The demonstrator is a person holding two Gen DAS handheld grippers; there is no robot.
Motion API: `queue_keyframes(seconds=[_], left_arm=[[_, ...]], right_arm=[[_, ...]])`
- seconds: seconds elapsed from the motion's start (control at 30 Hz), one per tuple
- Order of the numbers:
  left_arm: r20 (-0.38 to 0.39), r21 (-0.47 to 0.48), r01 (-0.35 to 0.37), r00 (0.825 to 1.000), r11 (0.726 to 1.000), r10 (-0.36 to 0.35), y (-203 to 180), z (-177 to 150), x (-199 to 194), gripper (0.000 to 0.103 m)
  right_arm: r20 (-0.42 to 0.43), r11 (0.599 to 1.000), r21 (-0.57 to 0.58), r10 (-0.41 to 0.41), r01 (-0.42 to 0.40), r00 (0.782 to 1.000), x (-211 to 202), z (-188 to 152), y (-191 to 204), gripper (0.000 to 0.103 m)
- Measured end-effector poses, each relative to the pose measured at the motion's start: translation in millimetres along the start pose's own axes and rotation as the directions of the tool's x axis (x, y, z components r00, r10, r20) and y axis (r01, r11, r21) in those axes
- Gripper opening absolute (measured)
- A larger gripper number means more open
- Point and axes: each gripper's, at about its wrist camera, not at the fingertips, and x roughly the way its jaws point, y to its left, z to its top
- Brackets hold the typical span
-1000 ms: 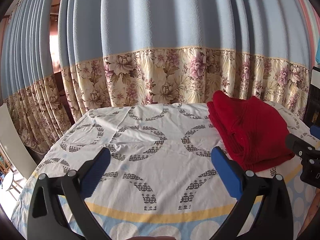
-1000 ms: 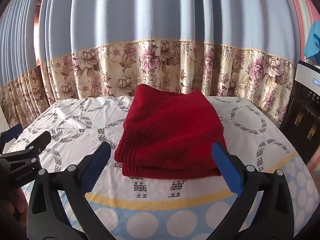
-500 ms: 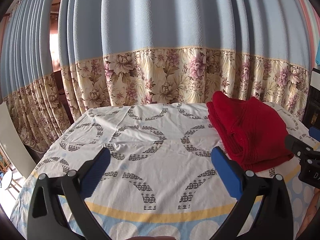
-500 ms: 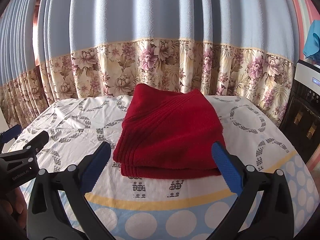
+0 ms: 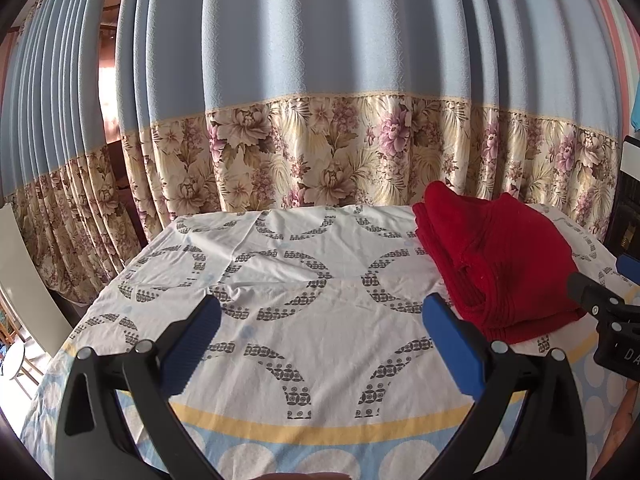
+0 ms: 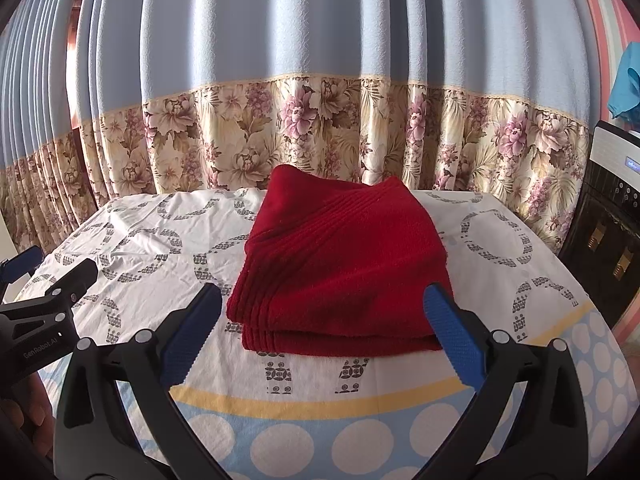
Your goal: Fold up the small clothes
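Through our left wrist, curtains [image 5: 320, 80] back the patterned tablecloth [image 5: 304, 280]; our left gripper [image 5: 320, 332] gapes empty, the folded red garment [image 5: 496, 256] off right. Through the right wrist, our right gripper [image 6: 320, 328] hangs wide and empty before it; a careless snag could undo the folds.

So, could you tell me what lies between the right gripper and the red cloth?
Only bare patterned tablecloth, in the right wrist view; the right gripper is open before the folded red cloth.

Lying open ahead of the left gripper [image 5: 320, 340], a wide bare stretch of sheet [image 5: 304, 280], blocking the right side a folded red cloth [image 6: 344, 264] sitting between the spread fingers of the right gripper [image 6: 322, 332], closing off the far edge a curtain [image 6: 320, 80], standing at far right a dark appliance [image 6: 608, 232]
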Motion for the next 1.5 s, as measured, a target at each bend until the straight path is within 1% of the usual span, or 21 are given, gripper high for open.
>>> queue_keyframes(seconds=[0.8,0.87,0.93,1.03,1.2,1.5], left_arm=[[-0.011,0.009,0.01,1.0,1.0,-0.01,-0.6,-3.1,1.0,0.101],[-0.015,0.009,0.012,1.0,1.0,-0.011,-0.1,-2.8,1.3,0.101],[-0.022,0.018,-0.009,1.0,1.0,0.01,-0.2,-3.3,3.3,0.101],[-0.032,0.008,0.003,0.999,1.0,-0.003,2.1,-3.6,4.4,0.101],[-0.018,0.02,0.008,1.0,1.0,-0.007,0.3,-3.6,1.5,0.101],[-0.021,0.023,0.007,1.0,1.0,-0.006,-1.2,-4.2,1.8,0.101]], right_arm=[[-0.003,1.0,-0.005,0.002,-0.002,1.0,0.4,0.3,0.1,0.1],[-0.002,1.0,-0.007,0.003,-0.003,1.0,0.3,0.3,-0.2,0.1],[0.001,1.0,-0.005,0.0,0.0,1.0,-0.1,0.2,-0.1,0.1],[-0.001,1.0,-0.002,0.002,-0.002,1.0,-0.1,1.1,-1.6,0.1],[-0.006,1.0,-0.008,0.001,-0.001,1.0,0.5,1.6,-2.0,0.1],[-0.007,1.0,-0.008,0.002,-0.002,1.0,0.9,1.7,-1.6,0.1]])
